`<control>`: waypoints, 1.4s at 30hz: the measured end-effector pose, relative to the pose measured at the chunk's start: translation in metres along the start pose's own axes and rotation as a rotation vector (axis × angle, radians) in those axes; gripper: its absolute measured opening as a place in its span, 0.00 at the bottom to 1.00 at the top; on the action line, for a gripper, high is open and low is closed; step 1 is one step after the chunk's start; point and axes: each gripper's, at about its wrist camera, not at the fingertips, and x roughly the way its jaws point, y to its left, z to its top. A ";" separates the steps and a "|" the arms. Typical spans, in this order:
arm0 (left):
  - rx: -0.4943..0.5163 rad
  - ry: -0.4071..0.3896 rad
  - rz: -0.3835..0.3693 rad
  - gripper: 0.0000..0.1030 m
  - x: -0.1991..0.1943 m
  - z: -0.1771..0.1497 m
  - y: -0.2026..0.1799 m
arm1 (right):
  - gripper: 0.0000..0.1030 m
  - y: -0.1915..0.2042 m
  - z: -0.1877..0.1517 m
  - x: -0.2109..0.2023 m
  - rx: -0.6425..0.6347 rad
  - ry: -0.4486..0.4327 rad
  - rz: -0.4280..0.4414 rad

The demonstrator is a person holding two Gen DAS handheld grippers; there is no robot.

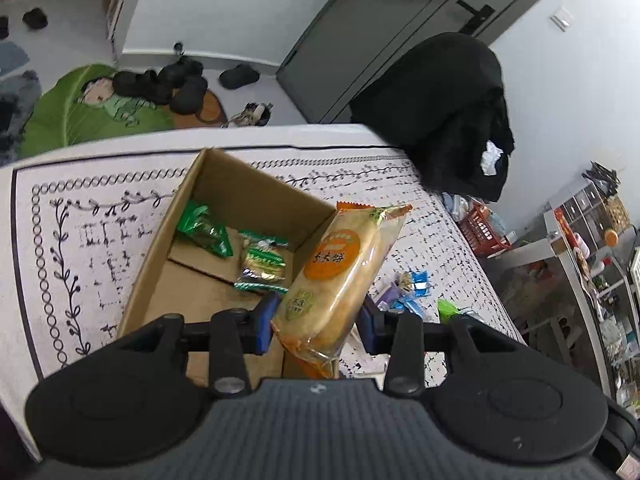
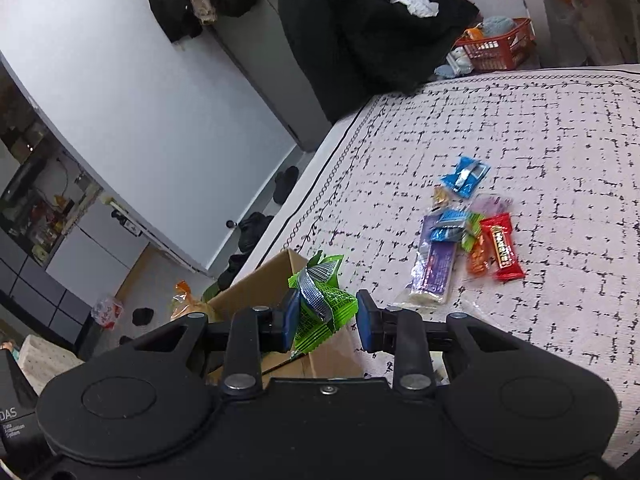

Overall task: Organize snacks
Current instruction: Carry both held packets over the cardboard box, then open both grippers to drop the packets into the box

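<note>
Both grippers are loaded for dropping into the cardboard box (image 1: 224, 216): left gripper (image 1: 318, 322) pinches an orange cracker pack (image 1: 340, 276) over its right wall, right gripper (image 2: 326, 324) clamps a green packet (image 2: 320, 300) just above its corner.

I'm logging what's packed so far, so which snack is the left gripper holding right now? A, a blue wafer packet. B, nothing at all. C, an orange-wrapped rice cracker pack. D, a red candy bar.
C: the left gripper is shut on the orange cracker pack, held over the edge of the box; the red bar lies on the table.
</note>
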 end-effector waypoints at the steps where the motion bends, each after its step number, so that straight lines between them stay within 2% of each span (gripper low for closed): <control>1: -0.017 0.008 0.004 0.39 0.002 0.001 0.004 | 0.29 0.002 0.000 0.002 -0.005 0.004 -0.001; 7: -0.072 0.039 0.013 0.40 0.014 0.007 0.015 | 0.29 0.015 0.002 0.021 -0.036 0.045 -0.032; 11: -0.074 0.054 0.023 0.40 0.019 0.010 0.018 | 0.29 0.031 0.006 0.035 -0.064 0.054 -0.038; 17: -0.110 0.074 0.026 0.40 0.026 0.015 0.029 | 0.29 0.050 0.003 0.055 -0.083 0.070 -0.023; 23: -0.178 0.061 0.059 0.44 0.026 0.020 0.050 | 0.30 0.064 0.001 0.067 -0.095 0.087 -0.007; 26: -0.210 0.055 0.058 0.47 0.022 0.022 0.056 | 0.36 0.068 0.002 0.069 -0.101 0.089 0.007; 27: -0.211 0.051 0.060 0.48 0.021 0.023 0.056 | 0.41 0.069 0.003 0.068 -0.103 0.088 0.011; 28: -0.209 0.044 0.065 0.50 0.020 0.023 0.057 | 0.52 0.069 0.003 0.067 -0.105 0.081 0.009; 29: -0.206 0.038 0.072 0.50 0.019 0.024 0.057 | 0.55 0.069 0.004 0.065 -0.110 0.069 0.006; 33: -0.203 0.022 0.099 0.54 0.016 0.027 0.058 | 0.61 0.063 0.007 0.054 -0.139 0.047 -0.016; 35: -0.196 0.024 0.102 0.59 0.016 0.028 0.057 | 0.70 0.057 0.008 0.047 -0.146 0.035 -0.038; 38: -0.182 0.037 0.107 0.72 0.015 0.028 0.053 | 0.80 0.046 0.010 0.036 -0.155 0.018 -0.070; 42: -0.141 0.022 0.122 0.82 0.015 0.025 0.044 | 0.84 0.036 0.013 0.023 -0.198 0.019 -0.096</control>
